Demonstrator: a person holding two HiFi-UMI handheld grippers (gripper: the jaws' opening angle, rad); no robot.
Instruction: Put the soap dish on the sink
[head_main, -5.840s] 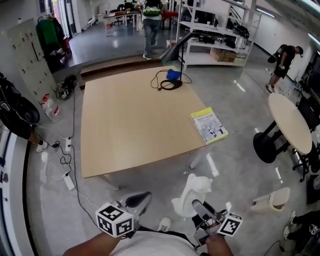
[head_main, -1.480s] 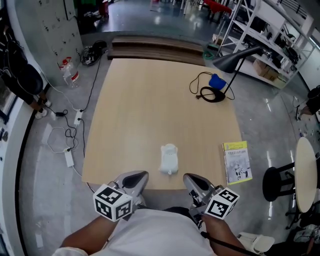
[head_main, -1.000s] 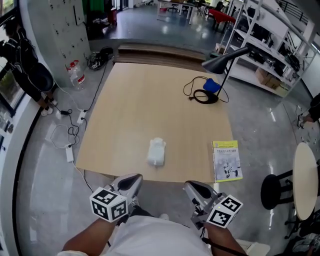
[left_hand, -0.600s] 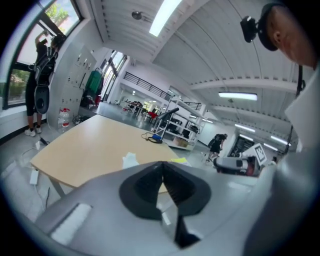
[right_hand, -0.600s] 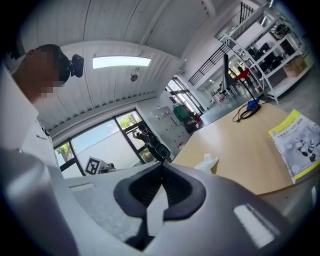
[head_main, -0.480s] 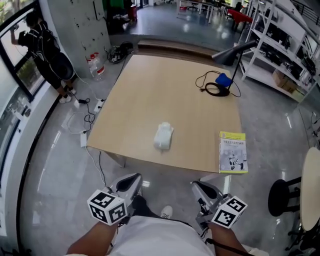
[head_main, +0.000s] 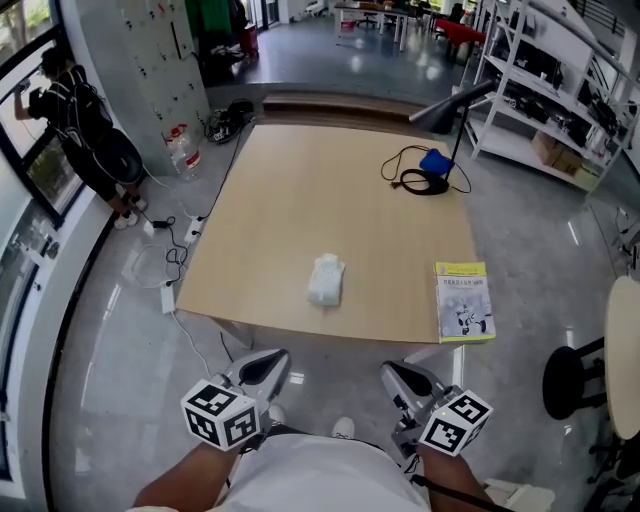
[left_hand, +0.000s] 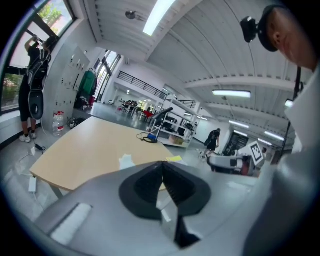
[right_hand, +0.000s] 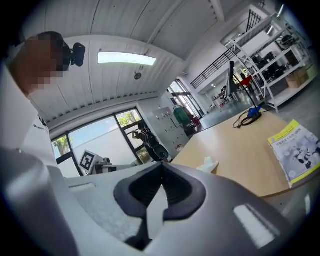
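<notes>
A small white moulded piece (head_main: 326, 279), sink-like in shape, lies alone near the front edge of the tan table (head_main: 300, 200). No separate soap dish can be made out. It also shows small in the left gripper view (left_hand: 126, 161) and the right gripper view (right_hand: 206, 164). My left gripper (head_main: 270, 366) and right gripper (head_main: 398, 376) hover over the floor, short of the table's near edge and well apart from the piece. Both are shut with nothing between the jaws, as their own views (left_hand: 162, 165) (right_hand: 161, 167) confirm.
A yellow book (head_main: 462, 300) lies at the table's right front corner. A black desk lamp (head_main: 440, 108), its cable and a blue item (head_main: 434, 160) sit at the far right. Floor cables (head_main: 165, 262), a person by the window (head_main: 80, 125), shelves and a round table (head_main: 625, 360) surround it.
The white piece, earlier off the table by my right gripper, now lies on the table, let go. Over the last second the table has drawn farther from both shut grippers.
</notes>
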